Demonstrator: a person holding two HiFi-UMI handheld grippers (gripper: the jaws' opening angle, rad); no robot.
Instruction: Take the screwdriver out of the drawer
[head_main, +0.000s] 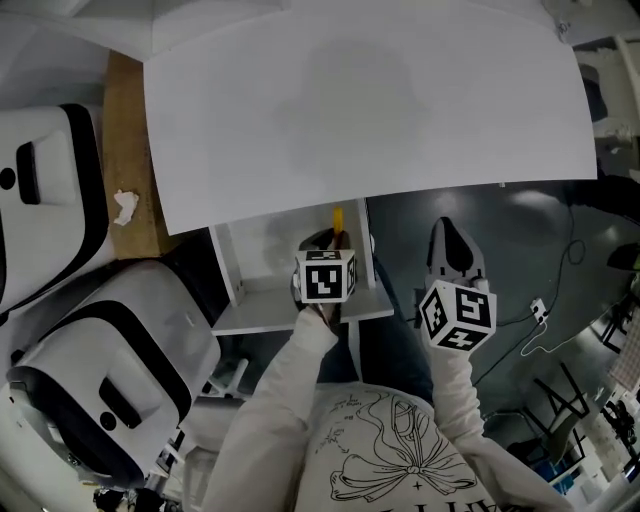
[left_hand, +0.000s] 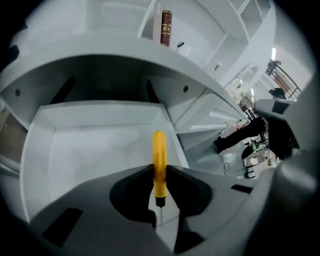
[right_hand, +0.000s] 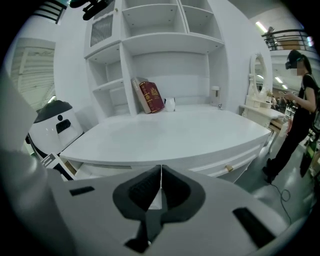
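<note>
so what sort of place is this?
Likely a lab or test space dressed as a bedroom: white desk with shelves and a book, yet bulky white machines stand beside it and a cable trails over the grey floor.

Red book on white desk

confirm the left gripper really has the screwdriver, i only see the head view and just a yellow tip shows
Observer: Yes. In the left gripper view the left gripper is shut on the yellow handle of the screwdriver, with the metal shaft pointing back toward the camera.
Operator: and the right gripper, holding anything
Observer: No. The right gripper has its jaws together with nothing between them.
Operator: anyone nearby
Observer: A person stands past the right end of the desk in the right gripper view.
</note>
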